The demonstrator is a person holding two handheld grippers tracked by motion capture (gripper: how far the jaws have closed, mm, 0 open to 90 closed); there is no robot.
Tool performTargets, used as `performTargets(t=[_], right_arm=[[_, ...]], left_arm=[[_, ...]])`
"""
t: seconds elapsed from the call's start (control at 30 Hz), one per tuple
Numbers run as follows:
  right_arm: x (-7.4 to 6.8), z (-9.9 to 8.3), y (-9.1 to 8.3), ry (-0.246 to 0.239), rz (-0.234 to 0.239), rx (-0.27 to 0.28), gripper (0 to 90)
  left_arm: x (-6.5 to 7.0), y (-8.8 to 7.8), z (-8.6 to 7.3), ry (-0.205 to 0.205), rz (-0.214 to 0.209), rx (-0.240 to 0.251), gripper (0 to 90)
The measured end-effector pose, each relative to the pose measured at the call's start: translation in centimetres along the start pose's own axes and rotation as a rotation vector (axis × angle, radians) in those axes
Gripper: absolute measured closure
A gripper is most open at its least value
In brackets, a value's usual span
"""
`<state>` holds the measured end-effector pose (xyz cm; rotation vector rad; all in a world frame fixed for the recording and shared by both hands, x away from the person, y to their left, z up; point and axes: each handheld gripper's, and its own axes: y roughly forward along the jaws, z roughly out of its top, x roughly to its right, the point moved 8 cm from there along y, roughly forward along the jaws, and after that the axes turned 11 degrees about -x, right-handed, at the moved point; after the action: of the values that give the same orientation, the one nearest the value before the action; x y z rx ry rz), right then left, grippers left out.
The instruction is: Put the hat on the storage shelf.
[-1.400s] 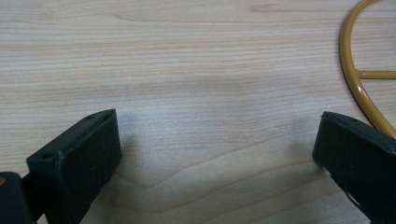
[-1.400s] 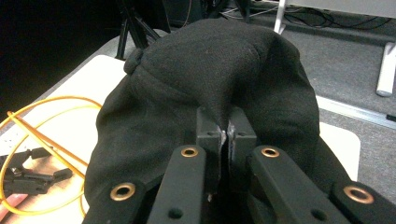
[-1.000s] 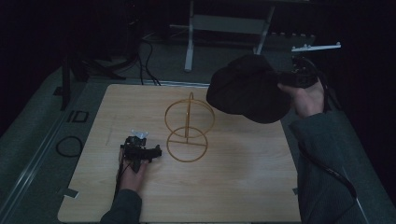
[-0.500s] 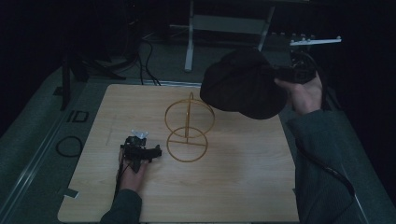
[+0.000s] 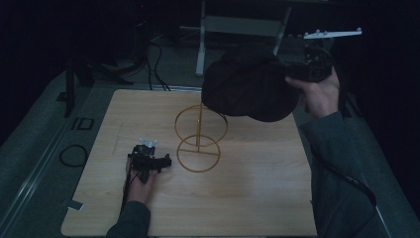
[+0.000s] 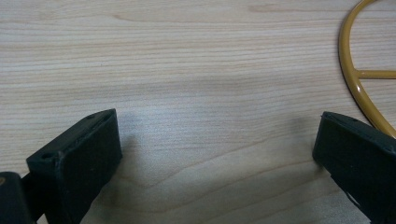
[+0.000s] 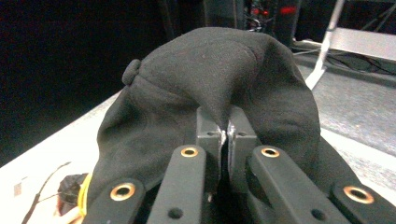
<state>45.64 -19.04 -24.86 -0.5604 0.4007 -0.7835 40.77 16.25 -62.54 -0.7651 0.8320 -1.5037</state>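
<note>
the black cap (image 5: 250, 87) hangs in the air over the yellow wire stand (image 5: 199, 135), its soft, light cloth pinched in the clamped right gripper (image 7: 223, 133), best held by a fold, while the left gripper (image 6: 215, 149) rests spread on the table (image 5: 257, 198).

The cap (image 5: 250, 84) is plain black. The wire stand (image 5: 198, 144) is mustard yellow. The desk (image 5: 247, 198) is pale wood with fine grain lines. Both grippers' jaws are matte black.
</note>
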Motion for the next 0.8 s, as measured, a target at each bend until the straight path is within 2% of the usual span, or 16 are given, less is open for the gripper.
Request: performTargets(t=[0.17,0.4,0.53,0.6,0.63,0.8], right_arm=[[-1.4,0.1,0.7,-0.024,0.032,-0.006,86.8],[-3.8,0.4,2.4,-0.057,0.1,-0.023,86.9],[-5.1,0.5,3.4,-0.091,0.112,-0.047,86.8],[-5.3,0.5,3.6,-0.097,0.113,-0.051,86.8],[-5.9,0.3,4.2,-0.116,0.123,-0.064,86.8],[-6.7,-0.2,5.7,-0.137,0.135,-0.104,86.7]], left_arm=[[0.0,0.0,0.0,0.001,0.0,-0.001,0.7],[0.0,0.0,0.0,0.0,0.0,-0.001,0.7],[0.0,0.0,0.0,0.0,0.0,0.0,0.7],[0.0,0.0,0.0,0.0,0.0,-0.001,0.7],[0.0,0.0,0.0,0.0,-0.001,-0.001,0.7],[0.0,0.0,0.0,0.0,-0.001,-0.001,0.7]])
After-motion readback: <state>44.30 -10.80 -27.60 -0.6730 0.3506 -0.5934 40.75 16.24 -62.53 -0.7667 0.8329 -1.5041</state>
